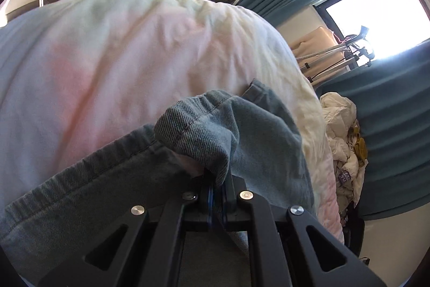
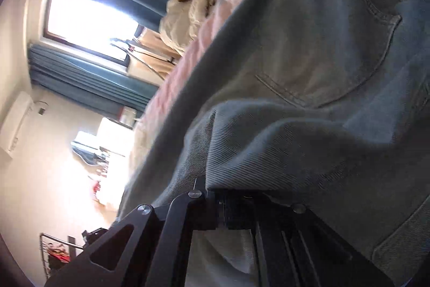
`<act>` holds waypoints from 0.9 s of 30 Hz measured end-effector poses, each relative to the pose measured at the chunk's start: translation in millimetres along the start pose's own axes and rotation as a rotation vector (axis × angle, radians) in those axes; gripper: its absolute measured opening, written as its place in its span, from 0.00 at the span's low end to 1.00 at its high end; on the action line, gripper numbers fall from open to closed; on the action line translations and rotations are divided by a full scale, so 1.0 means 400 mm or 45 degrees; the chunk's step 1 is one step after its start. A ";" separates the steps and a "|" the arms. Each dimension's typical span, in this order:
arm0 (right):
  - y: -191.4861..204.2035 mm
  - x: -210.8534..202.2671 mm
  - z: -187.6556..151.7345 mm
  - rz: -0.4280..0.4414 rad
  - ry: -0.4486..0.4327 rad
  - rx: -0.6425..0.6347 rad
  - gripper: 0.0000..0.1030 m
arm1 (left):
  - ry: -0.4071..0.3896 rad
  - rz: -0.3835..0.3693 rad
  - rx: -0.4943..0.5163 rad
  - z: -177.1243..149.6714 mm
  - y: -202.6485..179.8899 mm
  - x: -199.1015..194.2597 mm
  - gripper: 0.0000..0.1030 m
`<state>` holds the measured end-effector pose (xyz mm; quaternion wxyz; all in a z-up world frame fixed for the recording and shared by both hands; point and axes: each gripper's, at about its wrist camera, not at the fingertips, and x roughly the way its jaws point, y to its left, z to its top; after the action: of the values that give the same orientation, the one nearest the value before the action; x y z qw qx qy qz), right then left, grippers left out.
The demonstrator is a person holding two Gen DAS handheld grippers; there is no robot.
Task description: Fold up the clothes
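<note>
1. Two grippers each hold a bit of the same jeans (image 1: 242, 131), which lie on a bed covered by a pale pink-and-cream quilt (image 1: 113, 50).
2. The left gripper (image 1: 219, 179) has its jaws pressed together, pinching a bunched fold of denim with a seam, likely so that edge can be lifted and carried over.
3. The right gripper (image 2: 215, 195) sits under draped denim near the back pocket (image 2: 330, 53); its jaws are shut, and the cloth seems caught in them.
4. Gripping two spread points probably keeps the fabric taut for a straight fold.
5. Unfolded laundry (image 1: 341, 131) waits in a heap beside the bed, near the teal curtain (image 1: 389, 112).
</note>
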<state>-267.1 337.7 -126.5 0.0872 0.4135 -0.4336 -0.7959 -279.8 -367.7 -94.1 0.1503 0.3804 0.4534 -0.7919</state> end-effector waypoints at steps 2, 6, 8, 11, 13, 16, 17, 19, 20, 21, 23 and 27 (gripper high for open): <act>-0.017 0.036 -0.011 -0.085 0.046 -0.028 0.01 | 0.001 -0.016 0.057 -0.016 0.021 0.018 0.06; -0.016 0.038 -0.014 -0.124 0.049 -0.091 0.03 | -0.028 -0.031 0.093 -0.027 0.010 -0.019 0.12; -0.006 0.028 -0.016 -0.101 0.058 -0.114 0.06 | -0.031 -0.030 0.103 -0.033 0.002 -0.051 0.17; 0.012 0.014 -0.021 -0.102 0.051 -0.153 0.14 | -0.054 -0.054 0.146 -0.062 0.000 -0.125 0.45; 0.028 -0.007 -0.036 -0.095 0.042 -0.176 0.20 | -0.076 -0.082 0.152 -0.094 0.018 -0.182 0.54; 0.051 -0.040 -0.053 -0.091 0.025 -0.219 0.31 | -0.076 -0.098 0.126 -0.154 0.061 -0.256 0.57; 0.059 -0.052 -0.058 -0.095 0.018 -0.238 0.34 | -0.060 -0.089 0.106 -0.175 0.081 -0.274 0.58; 0.075 -0.083 -0.069 -0.111 0.004 -0.287 0.36 | -0.008 -0.084 0.069 -0.214 0.118 -0.298 0.58; 0.085 -0.103 -0.075 -0.120 -0.007 -0.312 0.36 | 0.018 -0.086 0.054 -0.235 0.134 -0.305 0.58; 0.094 -0.124 -0.081 -0.130 -0.018 -0.337 0.36 | 0.042 -0.086 0.041 -0.256 0.149 -0.311 0.58; 0.101 -0.174 -0.093 -0.157 -0.040 -0.364 0.37 | 0.071 -0.097 0.014 -0.290 0.175 -0.317 0.58; 0.097 -0.282 -0.096 -0.195 -0.051 -0.389 0.38 | 0.108 -0.086 -0.070 -0.338 0.210 -0.319 0.58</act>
<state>-175.1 346.5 -42.0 0.0796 0.4112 -0.2765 -0.8649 -82.8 -314.4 -91.1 0.1145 0.3937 0.4935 -0.7670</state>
